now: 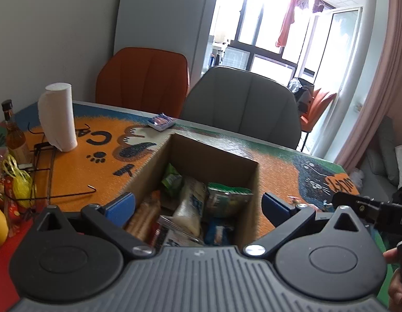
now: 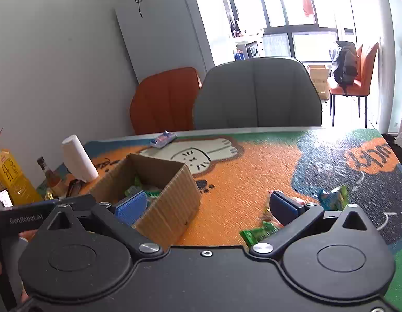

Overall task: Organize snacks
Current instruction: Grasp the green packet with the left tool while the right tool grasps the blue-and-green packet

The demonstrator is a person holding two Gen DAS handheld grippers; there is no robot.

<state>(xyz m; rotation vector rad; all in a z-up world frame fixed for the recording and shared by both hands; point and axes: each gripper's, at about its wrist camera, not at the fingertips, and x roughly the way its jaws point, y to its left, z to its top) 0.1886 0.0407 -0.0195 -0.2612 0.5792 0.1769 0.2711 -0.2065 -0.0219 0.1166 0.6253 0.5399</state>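
An open cardboard box (image 1: 214,153) sits on the table and holds several snack packets, among them a white packet (image 1: 188,208) and green ones (image 1: 227,197). My left gripper (image 1: 198,205) is open and empty, right above the box. The box also shows in the right wrist view (image 2: 172,195). My right gripper (image 2: 208,205) is open and empty, over the box's right wall. Loose snacks lie to its right: a green packet (image 2: 255,234) and a blue-green packet (image 2: 333,197). A blue packet (image 1: 161,121) lies at the far table edge.
A cartoon mat (image 2: 253,171) covers the table. A paper towel roll (image 1: 58,117), a bottle (image 1: 14,132), a wire rack (image 1: 50,174) and a yellow bag (image 1: 18,182) stand at the left. A yellow carton (image 2: 11,179) stands far left. An orange chair (image 1: 143,80) and a grey chair (image 1: 240,104) stand behind.
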